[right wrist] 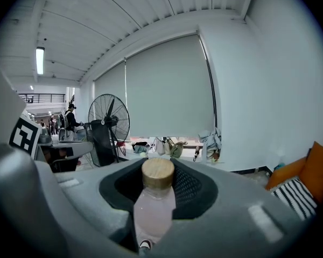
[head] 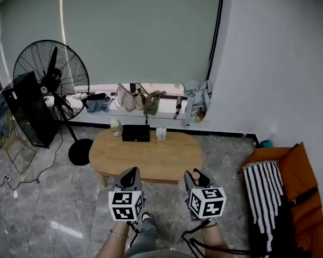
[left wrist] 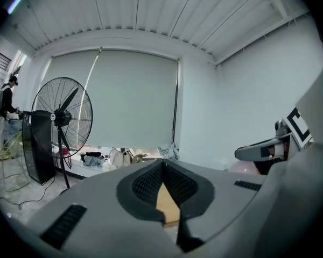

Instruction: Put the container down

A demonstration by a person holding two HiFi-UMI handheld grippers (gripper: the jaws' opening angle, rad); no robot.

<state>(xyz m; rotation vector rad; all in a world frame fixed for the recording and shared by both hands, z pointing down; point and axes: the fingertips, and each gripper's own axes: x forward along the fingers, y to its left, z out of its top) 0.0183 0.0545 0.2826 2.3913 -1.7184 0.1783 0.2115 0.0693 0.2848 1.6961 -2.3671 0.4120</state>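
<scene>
- The container (right wrist: 153, 211) is pinched between the jaws of the right gripper (right wrist: 159, 183), short of the table (head: 151, 156).
- The left gripper (left wrist: 162, 166) is pressed together, empty.
- Judged step: carrying; lowering onto the table is called for next.

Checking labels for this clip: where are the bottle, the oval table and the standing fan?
bottle (right wrist: 153, 208): right gripper view, on its pale body.
oval table (head: 151, 157): head view, on its bare top.
standing fan (head: 51, 79): head view, on its hub.

Bare tabletop (head: 151, 157) before black box (head: 135, 133)
</scene>
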